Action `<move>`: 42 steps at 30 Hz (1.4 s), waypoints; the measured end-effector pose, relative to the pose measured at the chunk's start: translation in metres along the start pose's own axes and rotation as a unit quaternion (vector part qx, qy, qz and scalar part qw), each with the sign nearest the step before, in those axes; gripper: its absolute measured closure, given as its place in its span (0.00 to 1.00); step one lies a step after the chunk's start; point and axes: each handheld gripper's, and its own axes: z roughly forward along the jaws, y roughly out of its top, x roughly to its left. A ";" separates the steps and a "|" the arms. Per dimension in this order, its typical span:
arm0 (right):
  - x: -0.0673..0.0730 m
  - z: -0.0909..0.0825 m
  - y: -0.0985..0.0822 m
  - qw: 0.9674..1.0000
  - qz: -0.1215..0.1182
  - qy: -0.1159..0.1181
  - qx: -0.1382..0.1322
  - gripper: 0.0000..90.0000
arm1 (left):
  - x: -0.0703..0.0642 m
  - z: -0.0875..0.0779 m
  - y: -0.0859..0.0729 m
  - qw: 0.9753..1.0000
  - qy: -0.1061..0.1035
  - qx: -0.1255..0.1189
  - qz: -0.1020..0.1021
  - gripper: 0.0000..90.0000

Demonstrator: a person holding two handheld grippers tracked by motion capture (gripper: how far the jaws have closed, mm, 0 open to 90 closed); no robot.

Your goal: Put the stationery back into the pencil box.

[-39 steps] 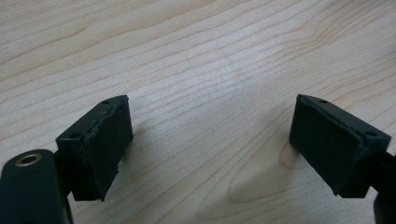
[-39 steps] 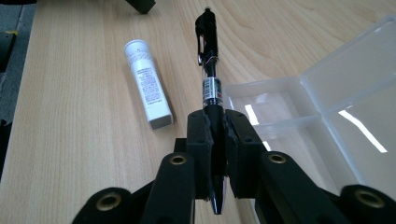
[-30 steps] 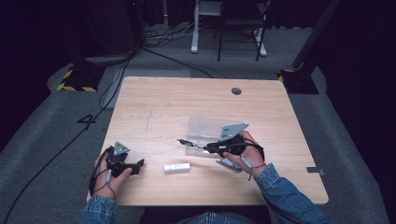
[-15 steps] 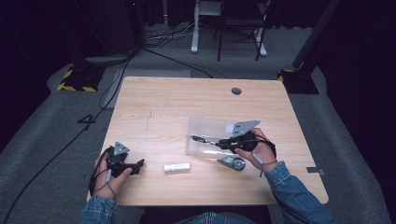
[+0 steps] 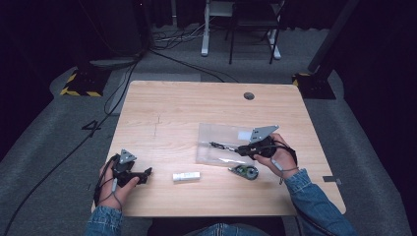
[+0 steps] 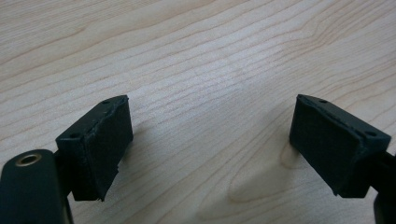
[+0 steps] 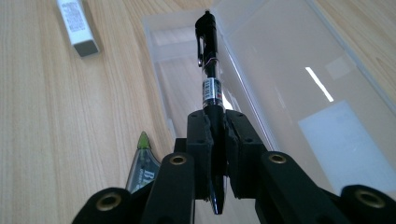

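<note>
- Pen (image 7: pixel 208 70): black, with a clear middle and a printed band, clamped between the pads of the right gripper (image 7: pixel 217 128). It sticks out past the jaws, clip end forward, over the open plastic case (image 7: pixel 280 79).
- From above, the pen (image 5: pixel 221 146) lies roughly level across the case (image 5: pixel 216 135), pointing away from the person's right hand (image 5: pixel 275 155).
- Right gripper (image 5: pixel 248 149): jaws clenched on the pen, at the case's edge nearest that hand.
- Case: clear, lid folded open, flat on the wooden table (image 5: pixel 187 103).
- Correction tape (image 5: pixel 244 171): green and clear, on the table just beside the case, on the person's side, below the right gripper. In the right gripper view its green tip (image 7: pixel 143 142) peeks out beside the jaws.
- Eraser (image 5: pixel 186 176): white, in a printed sleeve, near the case's left corner, apart from it.
- Left gripper (image 5: pixel 142 174): well apart from the case, low over bare wood. Jaws released, spread wide, nothing between the pads (image 6: pixel 105 140).
</note>
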 end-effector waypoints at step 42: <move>-0.009 0.020 -0.017 0.994 -0.040 -0.074 0.066 0.84 | 0.000 0.000 0.000 1.000 0.000 0.000 0.000 0.15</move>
